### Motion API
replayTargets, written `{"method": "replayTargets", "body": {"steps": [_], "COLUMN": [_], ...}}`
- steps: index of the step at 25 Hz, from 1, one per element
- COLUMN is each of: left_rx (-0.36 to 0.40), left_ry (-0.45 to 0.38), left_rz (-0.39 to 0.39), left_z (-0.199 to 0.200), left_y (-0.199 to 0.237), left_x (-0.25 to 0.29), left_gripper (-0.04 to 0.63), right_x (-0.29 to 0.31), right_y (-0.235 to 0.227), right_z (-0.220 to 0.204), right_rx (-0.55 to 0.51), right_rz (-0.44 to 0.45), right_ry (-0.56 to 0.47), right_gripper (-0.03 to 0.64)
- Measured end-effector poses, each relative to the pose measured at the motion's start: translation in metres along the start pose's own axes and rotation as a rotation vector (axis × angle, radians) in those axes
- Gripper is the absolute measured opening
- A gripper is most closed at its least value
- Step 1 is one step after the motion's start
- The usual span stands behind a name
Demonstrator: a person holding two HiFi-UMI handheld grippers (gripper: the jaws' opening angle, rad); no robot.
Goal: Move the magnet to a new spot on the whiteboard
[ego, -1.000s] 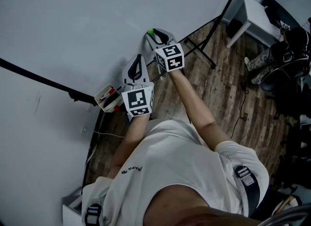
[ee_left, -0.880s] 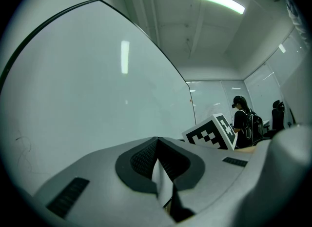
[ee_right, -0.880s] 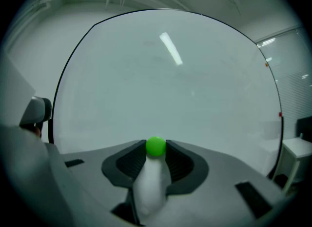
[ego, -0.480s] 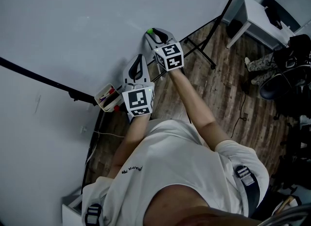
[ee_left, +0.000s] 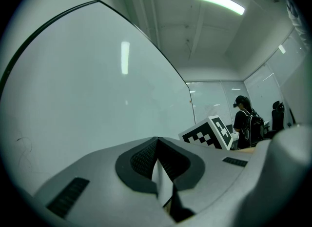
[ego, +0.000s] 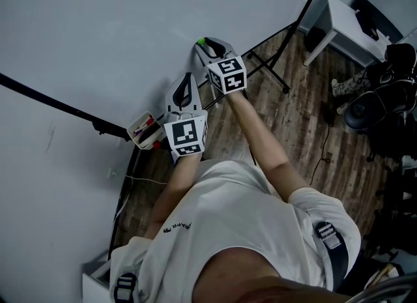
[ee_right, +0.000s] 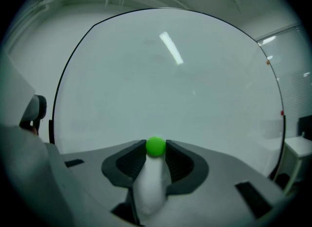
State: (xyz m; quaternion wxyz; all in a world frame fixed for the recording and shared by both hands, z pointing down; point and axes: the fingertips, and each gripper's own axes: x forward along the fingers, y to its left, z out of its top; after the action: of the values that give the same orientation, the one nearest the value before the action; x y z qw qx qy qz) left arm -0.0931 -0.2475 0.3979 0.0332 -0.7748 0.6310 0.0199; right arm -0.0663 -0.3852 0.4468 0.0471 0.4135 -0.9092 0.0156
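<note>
A small round green magnet (ee_right: pixel 156 145) sits between the tips of my right gripper (ee_right: pixel 155 150), whose pads are shut on its two sides. In the head view the magnet (ego: pixel 201 42) is right at the surface of the whiteboard (ego: pixel 111 28), with the right gripper (ego: pixel 206 45) pointing at the board. I cannot tell if the magnet touches it. My left gripper (ego: pixel 185 79) is held lower down and to the left, also facing the board. Its jaws (ee_left: pixel 157 145) are shut with nothing between them.
A small tray with markers (ego: pixel 144 131) hangs at the board's lower black frame (ego: pixel 58 108). The black stand legs (ego: pixel 270 67) spread over the wooden floor. A white table (ego: pixel 345 21) and dark chairs (ego: pixel 381 96) stand at the right. A person (ee_left: pixel 243 123) stands far off.
Both grippers and the magnet have kept still. Only a dark chair at the far right of the head view has shifted a little.
</note>
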Motion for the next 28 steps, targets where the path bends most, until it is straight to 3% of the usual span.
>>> {"method": "replayTargets", "body": {"steps": [28], "left_rx": [0.007], "left_ry": [-0.005], "left_rz": [0.003], "left_z": [0.004], "left_y": [-0.001], "left_x": [-0.006], "left_gripper": [0.003], "right_x": [-0.013], "right_y": [0.004], "right_z": [0.003], "right_rx": [0.013], "right_rz": [-0.003], "right_ry": [0.032], "right_gripper": [0.132]}}
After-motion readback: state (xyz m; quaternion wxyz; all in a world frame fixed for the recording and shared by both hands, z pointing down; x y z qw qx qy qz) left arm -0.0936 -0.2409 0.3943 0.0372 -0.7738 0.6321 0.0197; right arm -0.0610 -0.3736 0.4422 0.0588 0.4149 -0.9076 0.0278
